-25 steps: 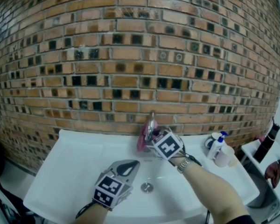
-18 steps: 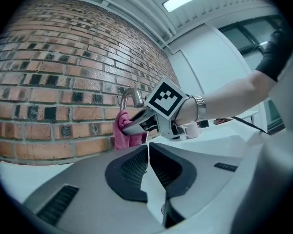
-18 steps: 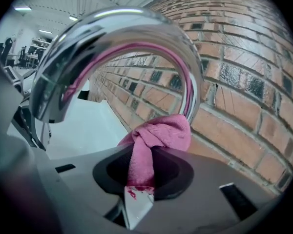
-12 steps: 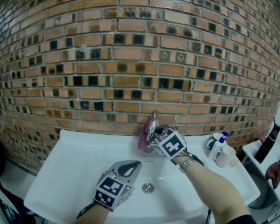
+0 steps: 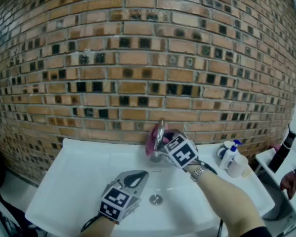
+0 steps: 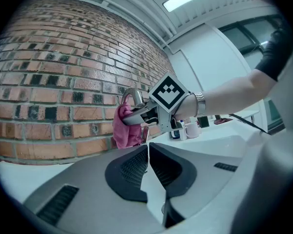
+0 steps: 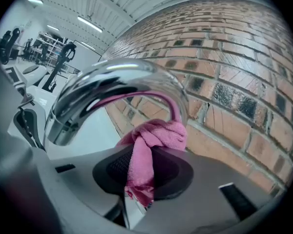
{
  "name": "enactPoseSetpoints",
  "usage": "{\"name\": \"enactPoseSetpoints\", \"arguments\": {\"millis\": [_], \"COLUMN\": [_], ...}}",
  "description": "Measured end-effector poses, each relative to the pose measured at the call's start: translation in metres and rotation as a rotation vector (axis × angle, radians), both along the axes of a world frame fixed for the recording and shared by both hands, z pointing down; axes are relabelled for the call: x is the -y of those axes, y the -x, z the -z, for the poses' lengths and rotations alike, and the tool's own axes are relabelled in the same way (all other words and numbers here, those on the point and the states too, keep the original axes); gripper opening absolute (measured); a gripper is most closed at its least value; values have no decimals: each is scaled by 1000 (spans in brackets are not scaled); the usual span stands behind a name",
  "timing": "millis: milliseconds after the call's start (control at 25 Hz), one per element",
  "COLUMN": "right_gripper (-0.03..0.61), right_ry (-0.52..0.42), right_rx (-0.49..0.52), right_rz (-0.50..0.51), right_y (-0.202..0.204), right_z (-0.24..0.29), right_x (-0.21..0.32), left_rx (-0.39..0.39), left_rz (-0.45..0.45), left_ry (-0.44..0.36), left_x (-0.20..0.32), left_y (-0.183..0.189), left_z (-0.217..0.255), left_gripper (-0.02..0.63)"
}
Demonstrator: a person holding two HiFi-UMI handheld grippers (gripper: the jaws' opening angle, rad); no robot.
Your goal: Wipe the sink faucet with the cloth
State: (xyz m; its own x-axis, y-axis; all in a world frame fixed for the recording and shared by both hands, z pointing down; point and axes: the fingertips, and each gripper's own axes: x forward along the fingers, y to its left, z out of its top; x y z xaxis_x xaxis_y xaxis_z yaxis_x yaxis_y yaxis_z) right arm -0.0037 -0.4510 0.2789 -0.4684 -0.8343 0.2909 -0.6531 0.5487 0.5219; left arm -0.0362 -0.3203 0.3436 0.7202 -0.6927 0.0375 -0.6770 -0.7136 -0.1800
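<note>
A curved chrome faucet (image 5: 159,135) rises at the back of the white sink (image 5: 79,181). A pink cloth (image 5: 152,143) is bunched against the faucet's neck, and my right gripper (image 5: 164,143) is shut on it. In the right gripper view the cloth (image 7: 145,152) sits pinched between the jaws, pressed up under the faucet (image 7: 107,89) arch. My left gripper (image 5: 134,177) hovers over the basin near the drain (image 5: 156,199), shut with nothing in it. The left gripper view shows its jaws closed together, with the faucet (image 6: 132,96) and the cloth (image 6: 127,129) ahead.
A brick wall (image 5: 138,58) stands right behind the sink. At the sink's right back corner stand a pump bottle (image 5: 229,154) and a white cup (image 5: 237,166). A dark bottle (image 5: 282,151) is on a surface further right.
My right gripper has risen slightly along the faucet with the cloth. The left gripper has stayed where it was.
</note>
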Motion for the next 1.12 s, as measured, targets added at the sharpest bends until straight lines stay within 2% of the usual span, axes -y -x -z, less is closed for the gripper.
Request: {"name": "enactPoseSetpoints", "arguments": {"millis": [400, 840, 1120], "right_gripper": [86, 86, 86], "right_ry": [-81, -175, -202], "right_rx": [-7, 15, 36], "right_rz": [10, 85, 136], "right_y": [-3, 0, 2], "right_z": [15, 30, 35], "right_x": [-6, -24, -38], "left_rx": [-2, 0, 1], "left_rz": [-2, -2, -3], "left_ry": [-2, 0, 1], "left_x": [-1, -1, -1], "left_y": [0, 0, -1], "left_z": [1, 1, 1], "left_gripper": [17, 17, 17]}}
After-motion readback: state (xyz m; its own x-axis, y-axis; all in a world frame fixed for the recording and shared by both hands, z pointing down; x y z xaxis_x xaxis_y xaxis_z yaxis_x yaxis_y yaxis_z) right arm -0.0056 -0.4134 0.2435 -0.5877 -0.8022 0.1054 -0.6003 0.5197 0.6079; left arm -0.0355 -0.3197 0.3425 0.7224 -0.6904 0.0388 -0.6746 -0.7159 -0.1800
